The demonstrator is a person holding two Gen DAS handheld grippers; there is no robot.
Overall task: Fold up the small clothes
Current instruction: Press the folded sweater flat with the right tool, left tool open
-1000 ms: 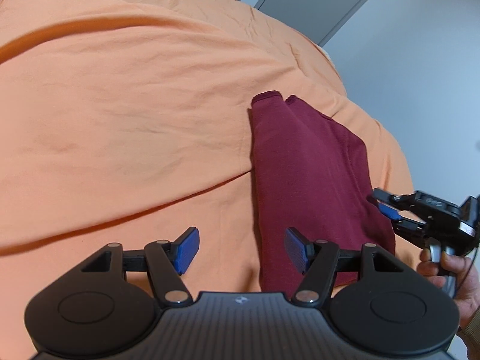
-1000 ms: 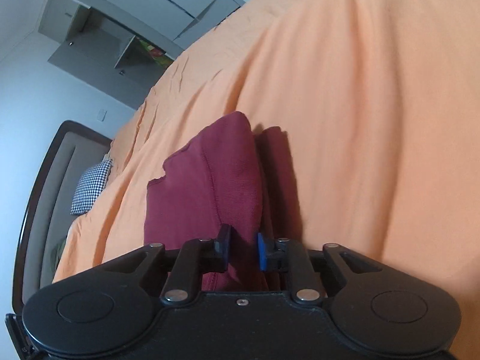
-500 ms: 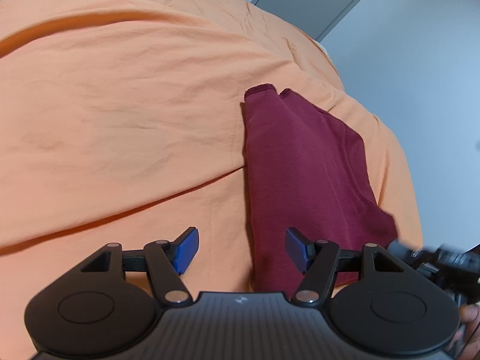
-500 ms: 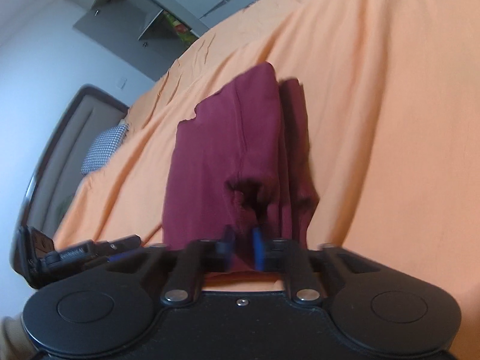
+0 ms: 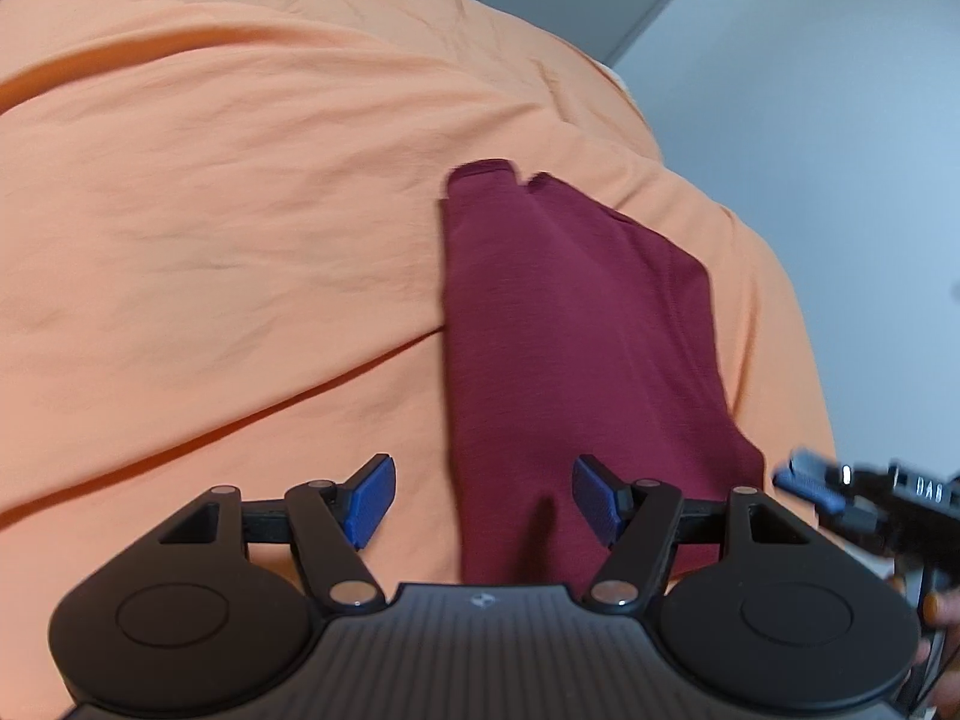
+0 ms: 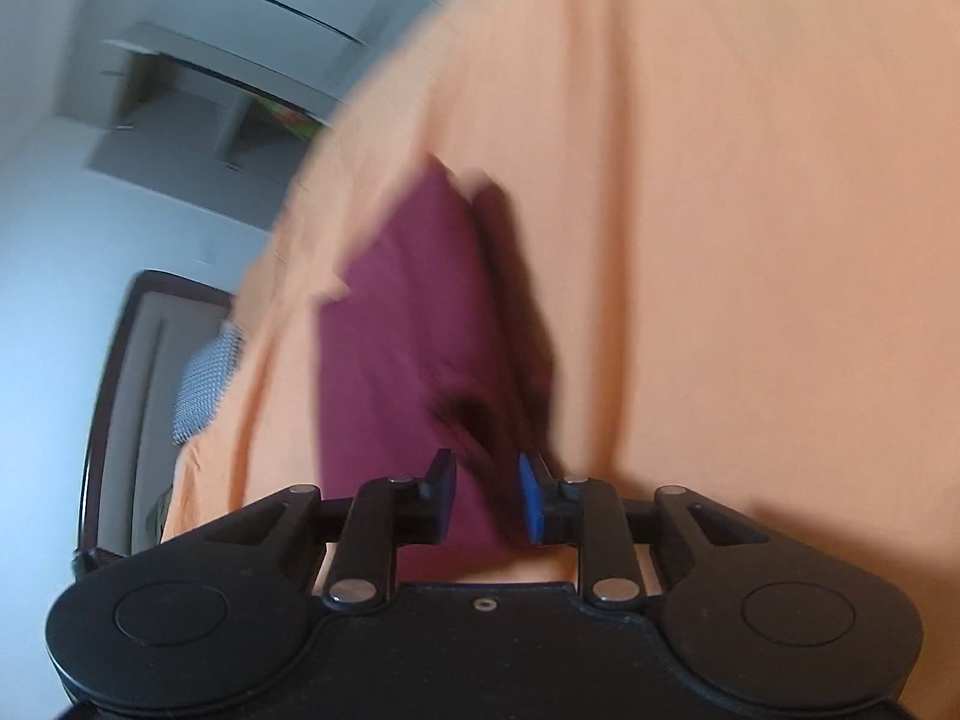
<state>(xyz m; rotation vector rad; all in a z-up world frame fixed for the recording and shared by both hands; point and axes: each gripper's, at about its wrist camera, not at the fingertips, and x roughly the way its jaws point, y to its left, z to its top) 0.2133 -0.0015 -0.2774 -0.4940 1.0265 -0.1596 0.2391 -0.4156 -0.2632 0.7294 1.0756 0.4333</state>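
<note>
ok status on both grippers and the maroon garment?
Left gripper open, empty, over garment's near edge. Right gripper opening, cloth between the pads. Maroon garment folded on orange bedspread. Nothing in the way.

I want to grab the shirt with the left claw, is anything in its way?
Nothing visible. The left claw stands open over the near edge of the maroon shirt, which lies bare on the orange bedspread.

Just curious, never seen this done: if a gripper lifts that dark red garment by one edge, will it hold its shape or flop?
Probably flop: the dark red garment lies in soft folds on the orange bedspread. It looks thin, so likely light. The knit seems unlikely to slip.
</note>
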